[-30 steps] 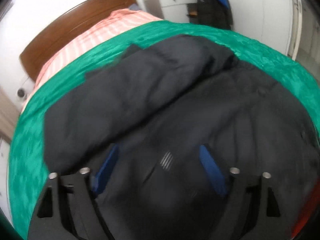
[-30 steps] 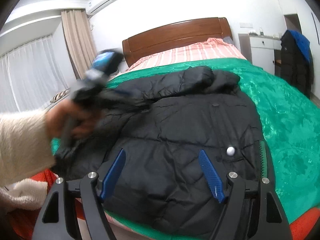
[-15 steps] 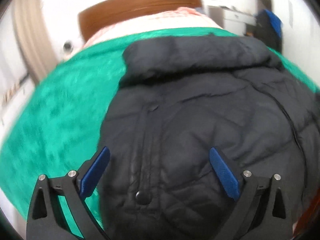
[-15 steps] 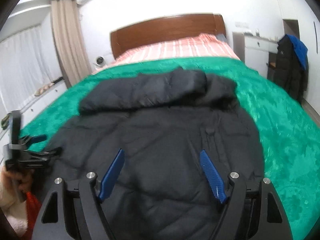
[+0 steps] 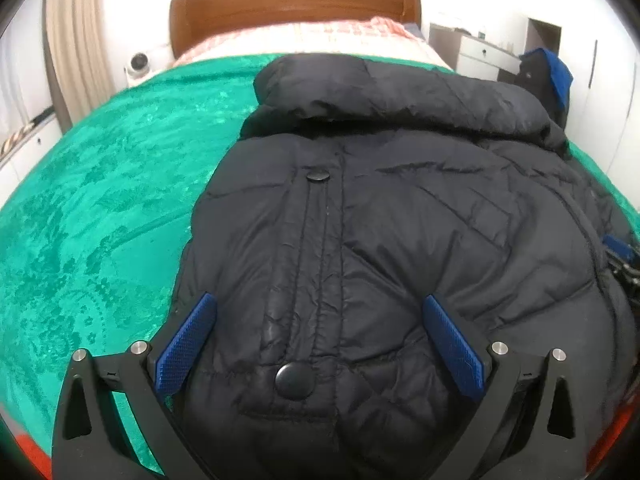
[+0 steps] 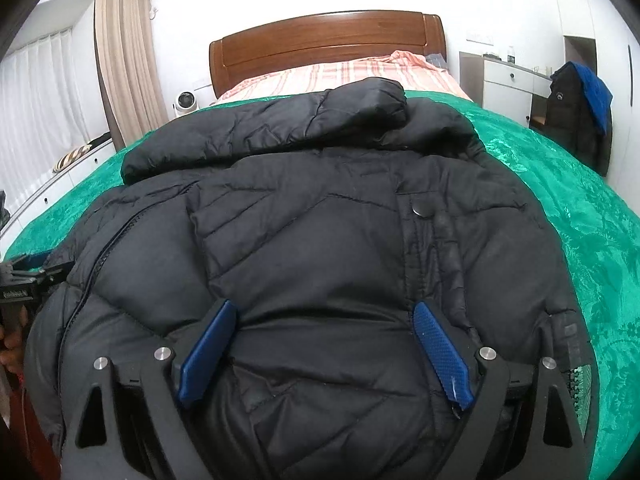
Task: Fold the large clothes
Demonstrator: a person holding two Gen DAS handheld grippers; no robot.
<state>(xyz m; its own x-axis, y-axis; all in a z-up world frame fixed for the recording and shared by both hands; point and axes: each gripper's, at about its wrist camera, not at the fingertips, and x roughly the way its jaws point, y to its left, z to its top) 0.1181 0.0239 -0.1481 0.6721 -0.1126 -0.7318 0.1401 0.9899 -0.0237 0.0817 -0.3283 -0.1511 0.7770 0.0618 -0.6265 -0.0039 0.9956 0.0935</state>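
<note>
A large black puffer jacket (image 5: 380, 240) lies flat on the green bedspread (image 5: 100, 200), hood toward the headboard; it also shows in the right wrist view (image 6: 320, 240). My left gripper (image 5: 320, 340) is open, low over the jacket's hem near its left edge, with a snap button (image 5: 294, 380) between the fingers. My right gripper (image 6: 324, 348) is open, low over the hem on the jacket's right side. The left gripper also shows at the left edge of the right wrist view (image 6: 28, 276), and the right gripper at the right edge of the left wrist view (image 5: 624, 260).
The wooden headboard (image 6: 328, 40) and striped pink bedding (image 6: 340, 76) are at the far end. A white cabinet (image 6: 512, 88) and a dark coat on a chair (image 6: 580, 112) stand at the right. Curtains (image 6: 124, 68) and a small fan (image 6: 185, 102) are at the left.
Both grippers have swung to face the headboard and dropped low onto the jacket's hem. The left hand moved from above the jacket to its left side. Both stayed open.
</note>
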